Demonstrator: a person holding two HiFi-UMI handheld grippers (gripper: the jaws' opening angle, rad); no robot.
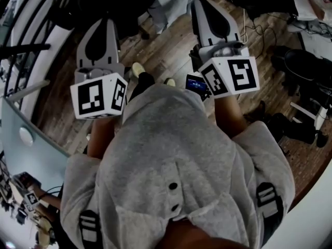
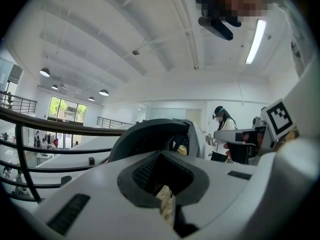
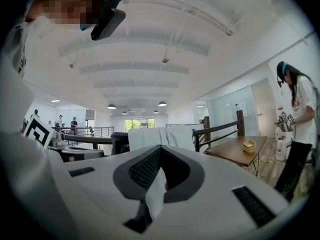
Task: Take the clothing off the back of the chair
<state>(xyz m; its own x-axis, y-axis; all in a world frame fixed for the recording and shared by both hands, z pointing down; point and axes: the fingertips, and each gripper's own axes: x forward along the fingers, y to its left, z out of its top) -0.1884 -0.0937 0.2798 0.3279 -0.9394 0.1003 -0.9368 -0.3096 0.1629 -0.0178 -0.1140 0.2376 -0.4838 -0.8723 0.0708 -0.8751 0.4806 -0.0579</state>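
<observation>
While held level, left claw [image 1: 102, 25] and right claw [image 1: 201, 3] are both closed, nothing gripped.
White clothing [image 3: 160, 136] hangs draped straight ahead of right claw, well apart from it, just beside a dark chair [image 3: 119, 143]; wooden floor [image 1: 166, 56] below, railing [image 3: 220, 129] behind.

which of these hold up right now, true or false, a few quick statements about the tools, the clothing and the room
1. White clothing hangs draped some way ahead of the right tool. True.
2. The right tool is clamped on that clothing. False: its jaws are together on nothing, and the clothing is well apart from it.
3. A small bowl sits on the wooden table. True.
4. The left tool has its jaws spread wide. False: they are closed together.
5. The floor under the person is carpet. False: it is wood planks.
</observation>
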